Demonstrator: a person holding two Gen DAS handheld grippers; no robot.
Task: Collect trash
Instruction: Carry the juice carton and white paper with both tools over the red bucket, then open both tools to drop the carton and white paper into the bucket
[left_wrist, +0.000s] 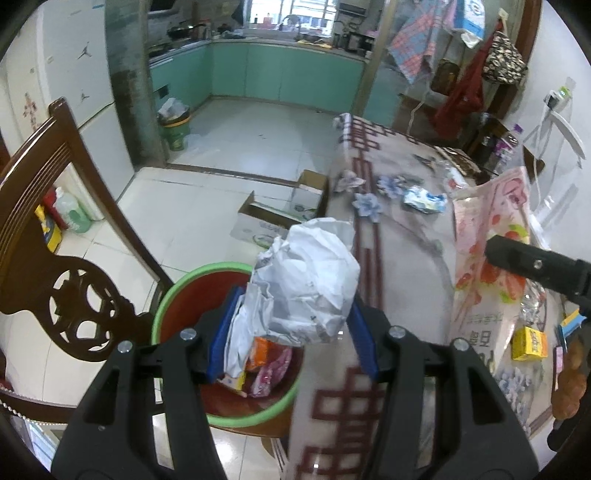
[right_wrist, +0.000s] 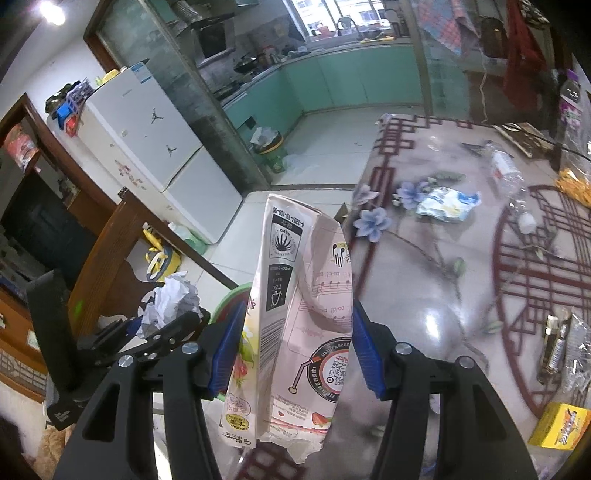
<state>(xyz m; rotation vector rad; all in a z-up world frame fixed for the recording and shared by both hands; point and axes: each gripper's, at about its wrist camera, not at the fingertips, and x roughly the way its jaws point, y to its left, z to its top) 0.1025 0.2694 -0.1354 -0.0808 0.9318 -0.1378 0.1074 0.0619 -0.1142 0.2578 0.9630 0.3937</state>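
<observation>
My left gripper (left_wrist: 291, 325) is shut on a crumpled white paper ball (left_wrist: 310, 280) and holds it above a green-rimmed red bin (left_wrist: 166, 314) that has wrappers inside. The bin stands beside the table edge. My right gripper (right_wrist: 295, 343) is shut on a flattened pink strawberry milk carton (right_wrist: 303, 332), held upright over the table's near left edge. The carton also shows in the left wrist view (left_wrist: 487, 266). In the right wrist view the left gripper with the paper ball (right_wrist: 170, 302) is at the lower left, and the bin's green rim (right_wrist: 232, 295) peeks behind the carton.
The patterned table (right_wrist: 443, 295) holds a blue-white wrapper (right_wrist: 447, 201), a clear plastic bottle (right_wrist: 506, 170), a yellow box (right_wrist: 557, 424) and a foil packet (right_wrist: 554, 347). A dark wooden chair (left_wrist: 55, 258) stands left of the bin. An open cardboard box (left_wrist: 280, 210) lies on the floor.
</observation>
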